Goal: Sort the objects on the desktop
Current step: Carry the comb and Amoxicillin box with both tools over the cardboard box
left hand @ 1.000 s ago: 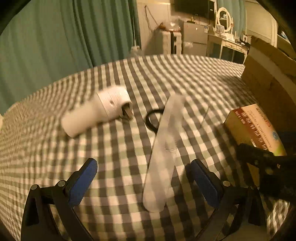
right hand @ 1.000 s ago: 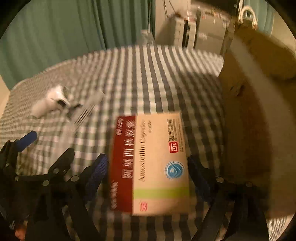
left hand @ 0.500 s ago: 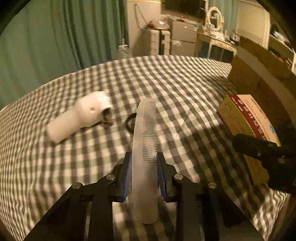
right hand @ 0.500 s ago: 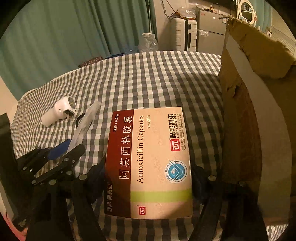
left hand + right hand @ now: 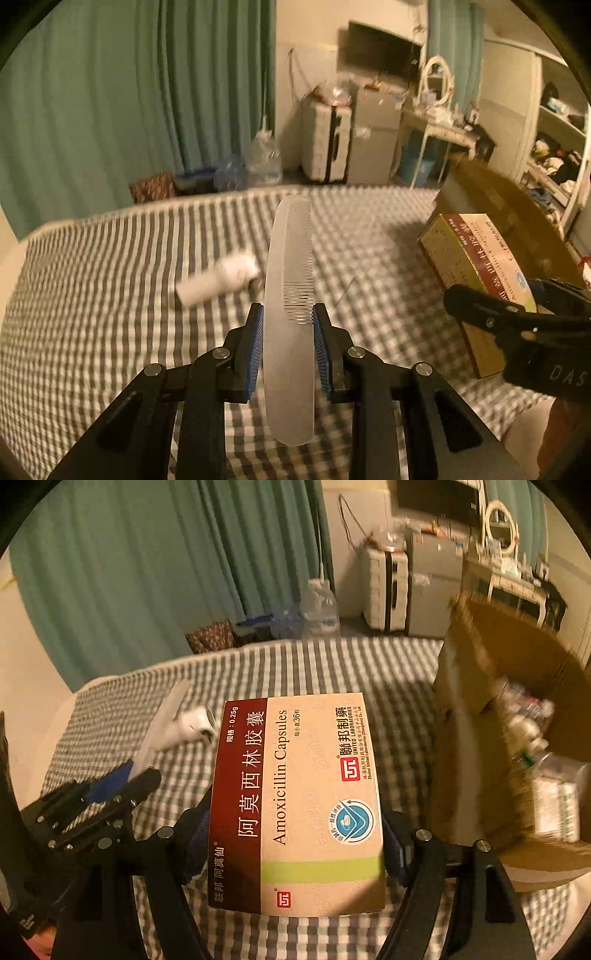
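Note:
My left gripper is shut on a long translucent comb, held above the checked tablecloth with the comb pointing away from me. My right gripper is shut on a beige and dark red Amoxicillin capsule box, lifted off the table. That medicine box and the right gripper's black finger show at the right of the left wrist view. The left gripper with the comb appears at the left of the right wrist view. A white handheld device lies on the cloth behind the comb.
An open cardboard box with several bottles and packets inside stands at the table's right edge. The round table has a grey and white checked cloth. Beyond it are green curtains, water jugs on the floor and cabinets.
The left gripper closed on the comb and lifted it off the cloth. The right gripper closed on the medicine box and raised it. Both views now look from higher up.

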`<state>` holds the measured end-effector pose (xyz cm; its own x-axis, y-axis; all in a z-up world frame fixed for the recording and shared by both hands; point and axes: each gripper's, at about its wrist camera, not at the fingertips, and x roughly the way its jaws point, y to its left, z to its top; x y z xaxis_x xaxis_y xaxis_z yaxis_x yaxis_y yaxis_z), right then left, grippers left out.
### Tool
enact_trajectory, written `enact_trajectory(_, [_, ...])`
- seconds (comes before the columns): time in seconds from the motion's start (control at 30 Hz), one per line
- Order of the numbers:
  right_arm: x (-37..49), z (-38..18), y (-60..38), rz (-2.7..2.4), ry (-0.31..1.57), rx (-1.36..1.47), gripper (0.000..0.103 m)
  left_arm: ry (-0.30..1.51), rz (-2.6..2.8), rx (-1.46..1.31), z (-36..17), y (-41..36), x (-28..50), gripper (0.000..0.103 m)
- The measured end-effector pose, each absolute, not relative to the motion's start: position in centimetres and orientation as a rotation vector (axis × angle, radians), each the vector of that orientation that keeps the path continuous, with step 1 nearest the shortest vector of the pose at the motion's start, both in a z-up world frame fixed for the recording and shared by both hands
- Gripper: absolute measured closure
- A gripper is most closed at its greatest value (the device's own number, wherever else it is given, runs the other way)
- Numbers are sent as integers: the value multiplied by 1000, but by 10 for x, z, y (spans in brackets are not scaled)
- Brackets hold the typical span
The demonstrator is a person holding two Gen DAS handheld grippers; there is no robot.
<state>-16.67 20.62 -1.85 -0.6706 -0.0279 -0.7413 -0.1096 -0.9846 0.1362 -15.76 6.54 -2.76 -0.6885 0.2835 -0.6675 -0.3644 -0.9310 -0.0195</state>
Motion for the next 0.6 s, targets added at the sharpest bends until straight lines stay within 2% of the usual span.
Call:
enact_trajectory(0.17, [-140, 35, 239, 2823, 263, -1125, 28, 106, 2534, -894, 24, 97, -141, 77])
enact_trajectory(0.33, [-119, 75, 292, 2743, 246, -1025, 28, 120, 2436, -790, 68, 161, -124, 77])
enact_trajectory(0.47, [-119, 84, 345, 2624, 240, -1036, 28, 134, 2340, -772, 80, 214, -119, 77])
enact_trajectory(0.6, [-124, 76, 392, 2532, 266, -1048, 28, 130, 2248, -824, 68, 264, -129, 77])
